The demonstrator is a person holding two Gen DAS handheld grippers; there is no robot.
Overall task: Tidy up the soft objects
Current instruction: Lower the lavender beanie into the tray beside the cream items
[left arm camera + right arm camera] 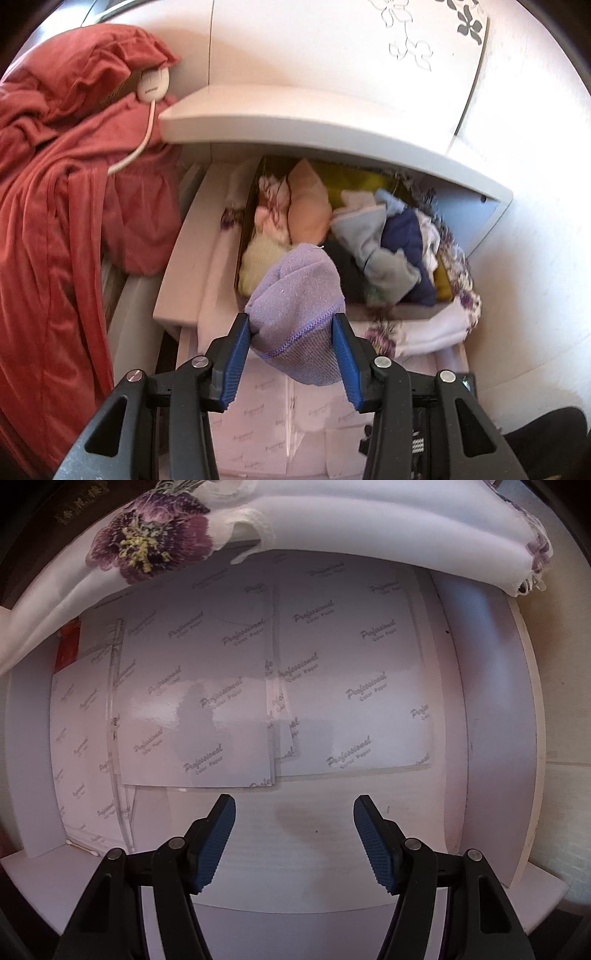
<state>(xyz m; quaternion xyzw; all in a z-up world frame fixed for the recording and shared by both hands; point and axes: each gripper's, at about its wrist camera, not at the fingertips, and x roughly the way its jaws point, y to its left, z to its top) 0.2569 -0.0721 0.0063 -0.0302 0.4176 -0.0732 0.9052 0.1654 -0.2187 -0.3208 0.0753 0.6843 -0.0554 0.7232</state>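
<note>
My left gripper is shut on a folded lilac towel, which bulges up between the blue pads. Just beyond it an open drawer holds a dark box packed with soft items: a peach piece, a pink one, a pale yellow one, and grey and navy clothes. A white cloth with purple flowers lies around the box. My right gripper stands open, pointing straight down into a lower white drawer with nothing between its fingers.
A red blanket hangs at the left, with a white cable and plug over it. A white cabinet top overhangs the box. Printed paper sheets line the lower drawer floor. The flowered cloth drapes over the far edge.
</note>
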